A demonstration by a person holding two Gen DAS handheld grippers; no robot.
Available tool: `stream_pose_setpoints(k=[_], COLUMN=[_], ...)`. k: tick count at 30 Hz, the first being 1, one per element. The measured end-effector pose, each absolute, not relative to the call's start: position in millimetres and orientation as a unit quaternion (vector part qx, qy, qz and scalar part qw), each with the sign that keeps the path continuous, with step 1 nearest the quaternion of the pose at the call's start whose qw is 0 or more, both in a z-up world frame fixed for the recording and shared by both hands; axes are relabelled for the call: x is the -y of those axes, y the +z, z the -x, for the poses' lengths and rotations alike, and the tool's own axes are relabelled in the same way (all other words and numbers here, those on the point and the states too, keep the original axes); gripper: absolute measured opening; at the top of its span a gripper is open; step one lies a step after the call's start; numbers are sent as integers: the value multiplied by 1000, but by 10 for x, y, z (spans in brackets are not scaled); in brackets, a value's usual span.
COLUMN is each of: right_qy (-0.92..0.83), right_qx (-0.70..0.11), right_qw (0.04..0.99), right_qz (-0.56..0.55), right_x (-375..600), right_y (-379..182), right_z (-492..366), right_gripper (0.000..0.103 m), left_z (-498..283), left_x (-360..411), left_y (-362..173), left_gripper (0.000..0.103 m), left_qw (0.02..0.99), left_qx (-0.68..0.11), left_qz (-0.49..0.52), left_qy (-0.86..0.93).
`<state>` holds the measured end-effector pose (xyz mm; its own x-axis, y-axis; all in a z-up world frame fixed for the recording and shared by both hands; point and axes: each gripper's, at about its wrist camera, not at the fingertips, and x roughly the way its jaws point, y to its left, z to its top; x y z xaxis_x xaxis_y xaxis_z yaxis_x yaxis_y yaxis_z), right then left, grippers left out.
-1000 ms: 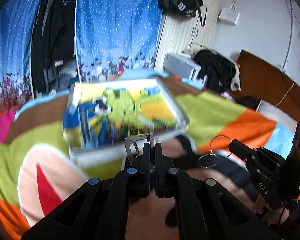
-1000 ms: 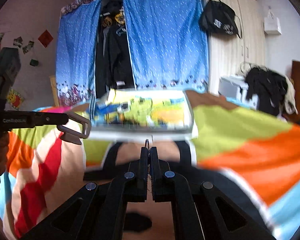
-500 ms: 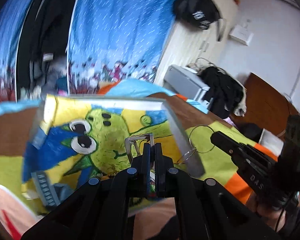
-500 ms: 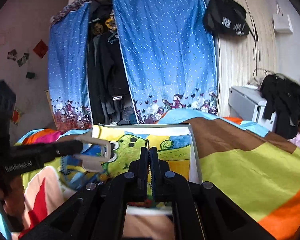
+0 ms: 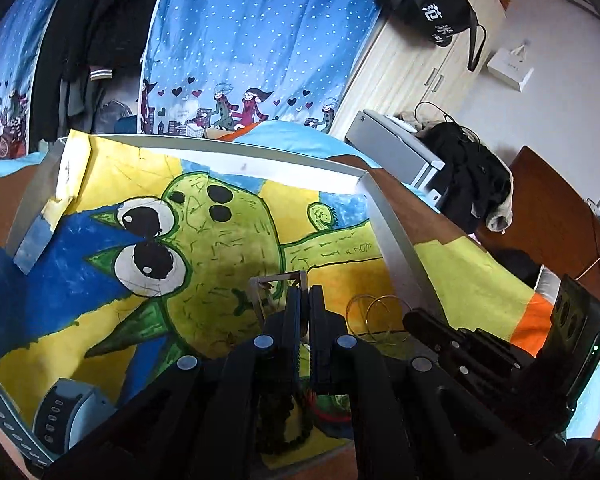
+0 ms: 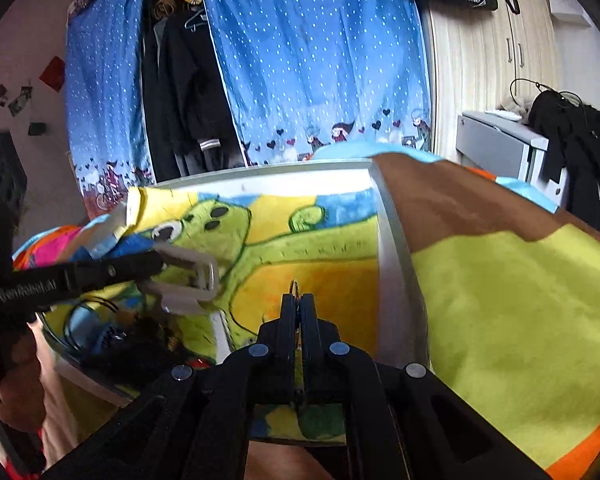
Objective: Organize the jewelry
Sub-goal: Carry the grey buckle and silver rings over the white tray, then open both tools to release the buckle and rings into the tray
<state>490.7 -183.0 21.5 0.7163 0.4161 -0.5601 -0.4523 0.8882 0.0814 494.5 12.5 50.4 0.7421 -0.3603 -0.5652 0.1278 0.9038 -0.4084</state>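
A shallow white tray (image 5: 392,236) lined with a green cartoon drawing lies on the bed; it also shows in the right wrist view (image 6: 392,248). My left gripper (image 5: 305,300) is shut on a square silver bangle (image 5: 278,280) and holds it over the tray's middle. In the right wrist view the bangle (image 6: 192,276) looks white. My right gripper (image 6: 298,300) is shut on thin gold hoops (image 5: 376,312) over the tray's right side; only their edge (image 6: 295,286) shows between its jaws.
A blue watch (image 5: 60,408), a dark bead bracelet (image 5: 280,420) and black cords (image 6: 84,320) lie at the tray's near end. A bedspread (image 6: 520,320) in many colours surrounds the tray. Blue curtains (image 6: 320,60), hanging clothes and a wardrobe stand behind.
Both grippers have moved forward and down, from in front of the tray to over it, each still holding its piece. The tray now fills the views.
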Motion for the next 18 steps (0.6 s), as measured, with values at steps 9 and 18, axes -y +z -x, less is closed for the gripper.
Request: stream_pose_setpoints(k=[9, 18], right_qy=[220, 205], right_qx=[-305, -311], right_qw=[926, 927], right_qz=[41, 51], right_x=[1935, 2022], right_y=[201, 392], right_z=[-4878, -4738], right_gripper=[4, 21], left_z=[-4919, -4650], left_x=[-100, -128], left_y=[515, 766], left_gripper=[42, 70], left_qw=[915, 926], left_qx=[-351, -326], left_qz=[169, 170], left_qy=[-103, -83])
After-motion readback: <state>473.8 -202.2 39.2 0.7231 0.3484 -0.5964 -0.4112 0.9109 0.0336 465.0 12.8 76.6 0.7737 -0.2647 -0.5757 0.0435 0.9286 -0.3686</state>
